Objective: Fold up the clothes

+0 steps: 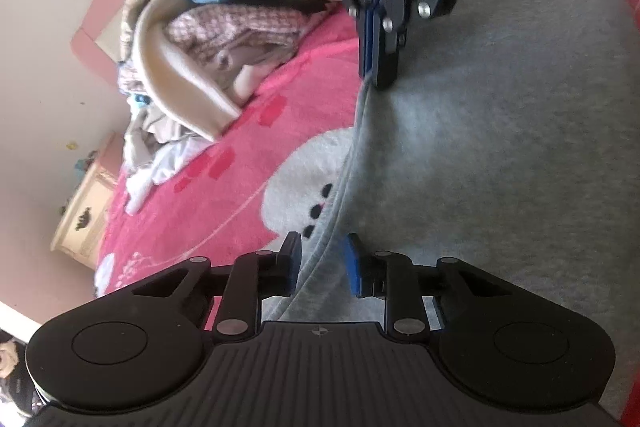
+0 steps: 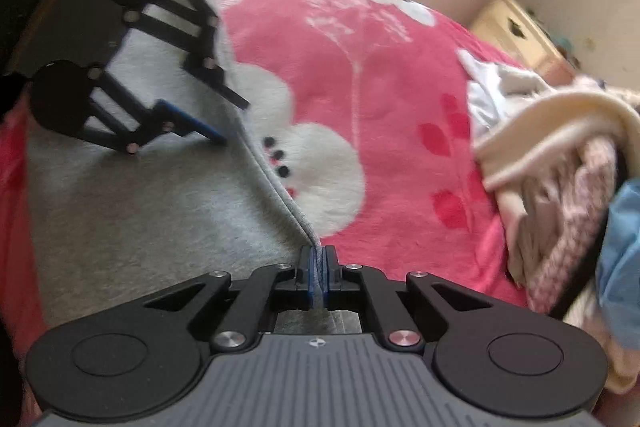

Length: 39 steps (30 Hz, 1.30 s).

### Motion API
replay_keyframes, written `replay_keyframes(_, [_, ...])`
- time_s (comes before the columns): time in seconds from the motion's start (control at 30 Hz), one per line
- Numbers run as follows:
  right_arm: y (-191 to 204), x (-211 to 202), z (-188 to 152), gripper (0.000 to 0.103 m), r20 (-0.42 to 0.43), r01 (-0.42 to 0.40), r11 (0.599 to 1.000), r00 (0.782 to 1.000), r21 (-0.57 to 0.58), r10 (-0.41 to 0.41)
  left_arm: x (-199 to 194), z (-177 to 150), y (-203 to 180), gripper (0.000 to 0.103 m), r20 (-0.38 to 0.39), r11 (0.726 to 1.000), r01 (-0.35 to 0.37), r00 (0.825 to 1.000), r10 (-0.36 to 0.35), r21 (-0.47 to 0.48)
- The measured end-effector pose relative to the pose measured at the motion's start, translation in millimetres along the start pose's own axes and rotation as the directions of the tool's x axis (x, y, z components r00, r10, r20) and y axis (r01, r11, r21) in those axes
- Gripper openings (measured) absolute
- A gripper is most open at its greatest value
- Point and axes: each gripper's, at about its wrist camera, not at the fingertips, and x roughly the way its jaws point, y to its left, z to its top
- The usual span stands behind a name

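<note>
The right gripper (image 2: 319, 277) has its blue-padded jaws pressed together on the edge of the soft grey fleece garment (image 2: 152, 211); a thin strip of grey cloth shows between the pads. In the left wrist view the same gripper (image 1: 374, 67) comes down from the top, its tips pinching the garment's hem, its upper body cut off by the frame.

The left gripper (image 1: 323, 263) is parted, and the garment's stitched edge (image 1: 320, 267) runs up through the gap between the two blue pads. Whether either pad touches the cloth is hard to tell. Seen from the right wrist, this gripper (image 2: 230, 125) straddles the same hem further along, spread apart.

The grey garment lies flat on a pink plush blanket with white cartoon shapes (image 1: 224, 195), its far parts running out of both views.

Beyond it, on the blanket, sits a heap of unfolded clothes (image 1: 208, 59): cream knit, checked pink fabric, blue cloth and denim, with lower layers hidden. A cream wooden bedside cabinet (image 1: 86, 215) stands by the wall (image 1: 48, 27). The bright clutter at the top of the right view is too blurred to identify.
</note>
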Motion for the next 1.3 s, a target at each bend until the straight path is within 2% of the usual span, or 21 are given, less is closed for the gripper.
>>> replay_keyframes(0.1, [10,23,-8,0.014,-0.021,0.105,0.994,0.994,0.009,-0.105,7,2,-1,0.025,-0.034,1.0,-0.012,0.999,0.012,-0.008])
replay_keyframes(0.13, [13,30,-12,0.032,-0.025,0.146,0.989,0.989,0.006,-0.146,10,3,-1,0.025,-0.048,1.0,-0.019,0.999,0.019,-0.009])
replay_keyframes(0.17, [12,30,-14,0.043,-0.013,0.174,0.984,0.985,0.044,-0.173,12,3,-2,0.025,-0.054,1.0,-0.025,0.998,0.024,-0.011])
replay_keyframes(0.2, [7,25,-15,0.044,-0.007,0.192,0.977,0.981,0.096,-0.192,13,4,-2,0.025,-0.059,0.999,-0.03,0.998,0.029,-0.013])
replay_keyframes(0.33, [-5,-30,-34,0.044,0.048,0.3,0.906,0.943,0.298,-0.328,10,4,-2,0.025,-0.067,0.999,-0.038,0.997,0.037,-0.01])
replay_keyframes(0.4, [-17,-45,-56,0.04,0.017,0.316,0.862,0.936,0.396,-0.351,9,2,-4,0.025,-0.069,0.999,-0.045,0.997,0.045,-0.008])
replay_keyframes(0.5, [-43,-46,-102,0.031,-0.081,0.313,0.785,0.943,0.535,-0.321,9,3,-6,0.025,-0.078,0.998,-0.056,0.995,0.056,-0.001])
replay_keyframes(0.53, [-53,-40,-117,0.012,-0.107,0.319,0.751,0.942,0.578,-0.318,9,4,-6,0.025,-0.082,0.998,-0.057,0.995,0.057,-0.003])
replay_keyframes(0.63, [-84,-22,-162,0.011,-0.18,0.345,0.638,0.933,0.688,-0.311,9,5,-5,0.025,-0.098,0.998,-0.056,0.994,0.054,-0.016])
replay_keyframes(0.73, [-112,-12,-190,0.012,-0.23,0.412,0.516,0.896,0.751,-0.38,9,3,-5,0.025,-0.112,0.998,-0.061,0.992,0.059,-0.008])
replay_keyframes(0.77, [-121,-18,-197,0.012,-0.213,0.388,0.468,0.898,0.794,-0.384,8,2,-6,0.025,-0.115,0.998,-0.063,0.991,0.063,0.001])
replay_keyframes(0.8, [-125,-27,-199,0.012,-0.168,0.338,0.451,0.911,0.826,-0.376,7,1,-7,0.025,-0.117,0.998,-0.065,0.991,0.066,0.014])
replay_keyframes(0.87, [-124,-44,-196,0.018,-0.061,0.229,0.501,0.943,0.835,-0.328,5,-1,-8,0.026,-0.119,0.998,-0.061,0.991,0.065,0.034])
replay_keyframes(0.9, [-118,-50,-190,0.024,-0.008,0.17,0.565,0.96,0.807,-0.278,4,-2,-7,0.026,-0.121,0.997,-0.06,0.991,0.064,0.038])
replay_keyframes(0.93, [-112,-53,-182,0.043,0.037,0.117,0.629,0.973,0.768,-0.227,4,-3,-7,0.026,-0.122,0.998,-0.058,0.991,0.062,0.038])
replay_keyframes(1.0, [-96,-48,-163,0.054,0.084,0.043,0.764,0.988,0.644,-0.127,4,-3,-7,0.026,-0.12,0.997,-0.055,0.991,0.06,0.046])
replay_keyframes(1.07, [-82,-36,-145,0.057,0.091,-0.006,0.862,0.995,0.507,-0.047,4,-4,-9,0.026,-0.116,0.997,-0.054,0.991,0.061,0.062])
replay_keyframes(1.1, [-78,-29,-140,0.056,0.08,-0.011,0.887,0.996,0.461,-0.029,4,-4,-9,0.026,-0.114,0.996,-0.054,0.992,0.062,0.071])
replay_keyframes(1.2, [-89,-18,-150,0.026,0.016,0.071,0.855,0.996,0.514,-0.092,5,-5,-11,0.026,-0.107,0.994,-0.057,0.992,0.067,0.092])
replay_keyframes(1.23, [-93,-14,-154,0.011,-0.006,0.099,0.843,0.994,0.529,-0.113,4,-5,-12,0.026,-0.107,0.994,-0.058,0.992,0.068,0.092])
replay_keyframes(1.3, [-100,-7,-161,0.0,-0.052,0.154,0.815,0.987,0.559,-0.151,4,-6,-11,0.026,-0.105,0.995,-0.059,0.992,0.068,0.086])
